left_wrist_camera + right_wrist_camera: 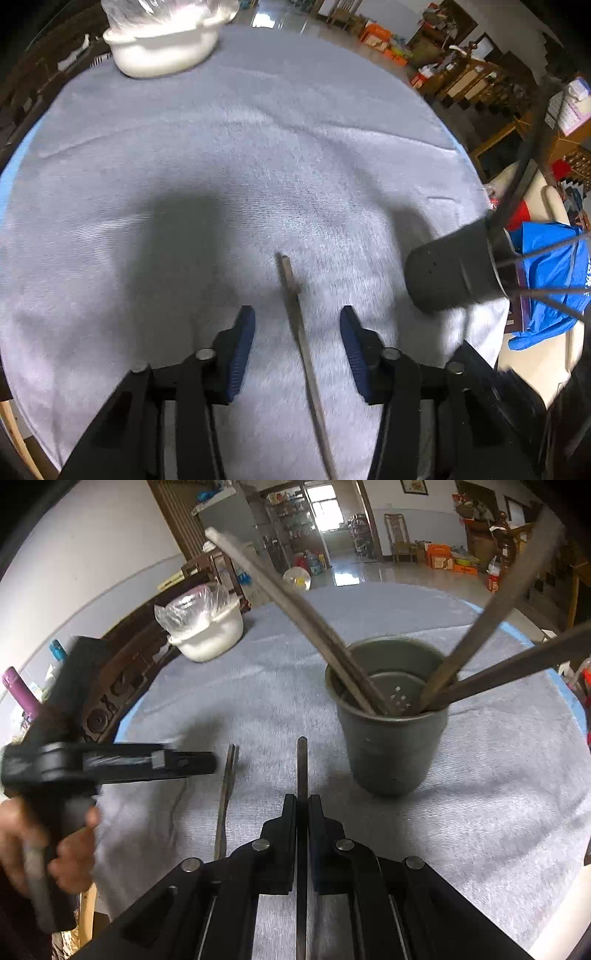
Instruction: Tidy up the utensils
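Note:
My left gripper is open, low over the grey cloth, its blue pads either side of a dark chopstick that lies between them untouched. In the right wrist view the left gripper comes in from the left beside that lying chopstick. My right gripper is shut on another chopstick, which sticks out forward above the cloth. A grey metal holder cup stands just ahead and right, with three chopsticks leaning in it. The cup also shows in the left wrist view.
A white tub covered with clear plastic stands at the far left of the round table; it also shows in the right wrist view. Blue fabric lies off the table's right edge. Furniture and boxes stand beyond.

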